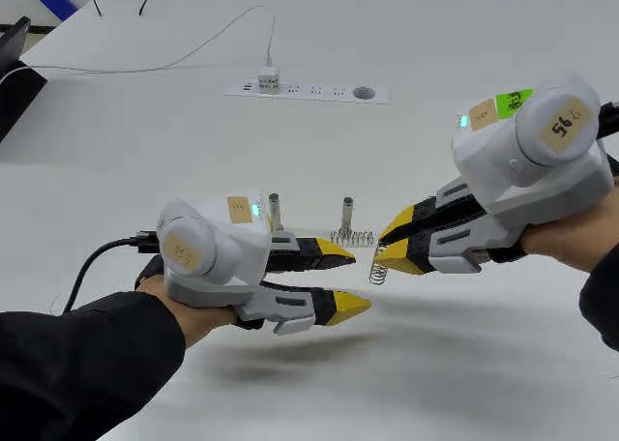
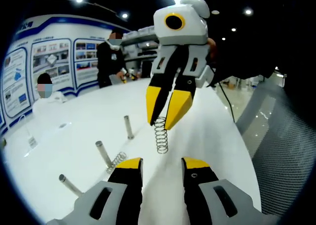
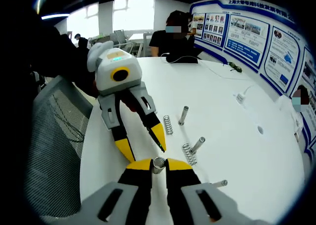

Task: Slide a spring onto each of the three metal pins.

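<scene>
My right gripper [image 1: 384,249] is shut on a small metal spring [image 1: 377,273], which hangs from its yellow tips just above the white table [image 1: 464,364]. The same spring [image 3: 158,163] sits pinched between the jaws in the right gripper view. My left gripper [image 1: 348,279] faces it from the left, open and holding nothing. Two upright metal pins [image 1: 275,210] [image 1: 346,215] stand behind the tips. A loose spring [image 1: 351,238] lies by the right pin. The left gripper view has three pins [image 2: 128,127] [image 2: 103,153] [image 2: 69,184] and the held spring [image 2: 161,134]. Another loose spring [image 3: 168,125] lies on the table.
A white power strip [image 1: 309,91] with a plugged charger [image 1: 268,76] and its cable lies at the far side of the table. A mesh chair [image 3: 54,136] stands off the table's edge. People [image 3: 173,35] sit at the far end.
</scene>
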Tool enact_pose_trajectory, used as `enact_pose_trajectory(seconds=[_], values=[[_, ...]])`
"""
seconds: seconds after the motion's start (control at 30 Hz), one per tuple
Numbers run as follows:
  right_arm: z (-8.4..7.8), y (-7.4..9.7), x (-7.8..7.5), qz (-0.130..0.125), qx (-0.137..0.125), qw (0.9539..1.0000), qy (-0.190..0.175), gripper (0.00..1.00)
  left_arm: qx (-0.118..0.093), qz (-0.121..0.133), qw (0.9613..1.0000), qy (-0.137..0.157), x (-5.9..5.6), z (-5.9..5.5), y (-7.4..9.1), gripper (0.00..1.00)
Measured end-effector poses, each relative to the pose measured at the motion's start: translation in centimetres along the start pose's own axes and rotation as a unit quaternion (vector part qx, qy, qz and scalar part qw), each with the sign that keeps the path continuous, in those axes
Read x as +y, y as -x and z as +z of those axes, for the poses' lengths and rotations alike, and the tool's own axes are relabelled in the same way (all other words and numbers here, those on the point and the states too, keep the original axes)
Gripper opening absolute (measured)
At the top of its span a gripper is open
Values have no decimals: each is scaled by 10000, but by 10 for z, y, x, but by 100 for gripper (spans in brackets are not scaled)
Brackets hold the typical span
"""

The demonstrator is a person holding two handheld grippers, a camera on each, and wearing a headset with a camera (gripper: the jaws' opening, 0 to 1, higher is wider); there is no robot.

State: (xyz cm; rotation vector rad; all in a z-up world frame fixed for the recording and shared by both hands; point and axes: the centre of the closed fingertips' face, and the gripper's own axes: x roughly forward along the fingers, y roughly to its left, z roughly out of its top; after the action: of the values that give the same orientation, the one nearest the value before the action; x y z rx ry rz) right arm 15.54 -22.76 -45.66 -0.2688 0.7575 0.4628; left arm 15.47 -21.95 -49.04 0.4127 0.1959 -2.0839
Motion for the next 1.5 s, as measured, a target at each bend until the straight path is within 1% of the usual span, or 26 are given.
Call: enact_pose_trajectory(seconds=[0.27,0.5,0.67,0.83,1.0,1.27,1.5], values=[[-5,8,-7,-107,38,9999,-37,11,-85,210,9997,95,7,-2,17,36],[-6,14,-13,-198,48,9998,-58,11,-108,338,9992,188,12,-6,29,39],[-7,17,-16,-243,61,9997,-65,11,-130,378,9990,217,12,-7,35,42],[-9,20,-21,-300,75,9995,-90,11,-143,485,9984,258,13,-10,43,44],[-10,29,-31,-433,55,9990,-135,11,-117,595,9976,341,14,-15,51,46],[-10,41,-49,-650,47,9977,-162,11,-167,784,9957,465,20,-19,62,48],[-7,48,-63,-802,46,9967,-148,11,-190,876,9946,526,22,-21,66,49]])
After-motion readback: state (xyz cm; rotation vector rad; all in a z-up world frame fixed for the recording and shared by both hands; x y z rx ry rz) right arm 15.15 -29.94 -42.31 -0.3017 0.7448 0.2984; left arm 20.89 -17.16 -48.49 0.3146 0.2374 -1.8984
